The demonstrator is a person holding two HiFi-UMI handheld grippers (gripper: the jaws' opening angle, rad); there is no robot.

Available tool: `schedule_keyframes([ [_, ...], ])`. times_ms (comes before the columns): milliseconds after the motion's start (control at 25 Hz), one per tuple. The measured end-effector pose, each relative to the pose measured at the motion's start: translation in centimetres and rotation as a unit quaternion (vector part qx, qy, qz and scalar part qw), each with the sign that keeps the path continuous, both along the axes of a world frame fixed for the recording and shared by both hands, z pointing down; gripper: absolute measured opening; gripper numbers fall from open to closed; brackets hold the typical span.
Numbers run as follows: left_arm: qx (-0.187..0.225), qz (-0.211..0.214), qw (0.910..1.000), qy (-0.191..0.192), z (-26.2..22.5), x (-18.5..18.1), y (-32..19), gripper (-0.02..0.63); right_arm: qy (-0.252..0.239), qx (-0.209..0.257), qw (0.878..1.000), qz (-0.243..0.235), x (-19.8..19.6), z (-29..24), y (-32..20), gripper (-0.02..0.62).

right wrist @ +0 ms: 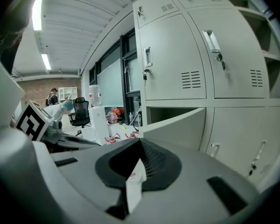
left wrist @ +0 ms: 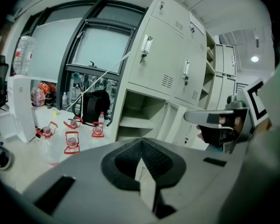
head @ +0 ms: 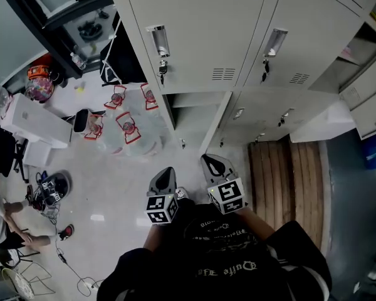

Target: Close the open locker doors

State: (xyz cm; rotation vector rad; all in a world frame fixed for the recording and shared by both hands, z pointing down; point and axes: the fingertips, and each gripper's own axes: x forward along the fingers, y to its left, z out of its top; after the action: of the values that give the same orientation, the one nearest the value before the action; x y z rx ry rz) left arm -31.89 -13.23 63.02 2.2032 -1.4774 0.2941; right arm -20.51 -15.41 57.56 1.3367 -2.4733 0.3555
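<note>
Both closed empty, left claw (head: 166,173) and right claw (head: 209,160) face open locker door (right wrist: 177,127).

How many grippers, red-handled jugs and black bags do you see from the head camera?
Grippers: 2 (left gripper, right gripper)
Red-handled jugs: 4
Black bag: 1
Total: 7
</note>
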Motion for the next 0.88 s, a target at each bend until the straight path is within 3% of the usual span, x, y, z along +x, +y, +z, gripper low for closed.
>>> schedule_keyframes([
  [880, 0.013, -0.005, 0.9999, 0.002, 0.0, -6.2, -3.6, 0.006, 0.021, 0.014, 0.999, 0.030, -6.7, 0.4, -6.5, 0.005],
])
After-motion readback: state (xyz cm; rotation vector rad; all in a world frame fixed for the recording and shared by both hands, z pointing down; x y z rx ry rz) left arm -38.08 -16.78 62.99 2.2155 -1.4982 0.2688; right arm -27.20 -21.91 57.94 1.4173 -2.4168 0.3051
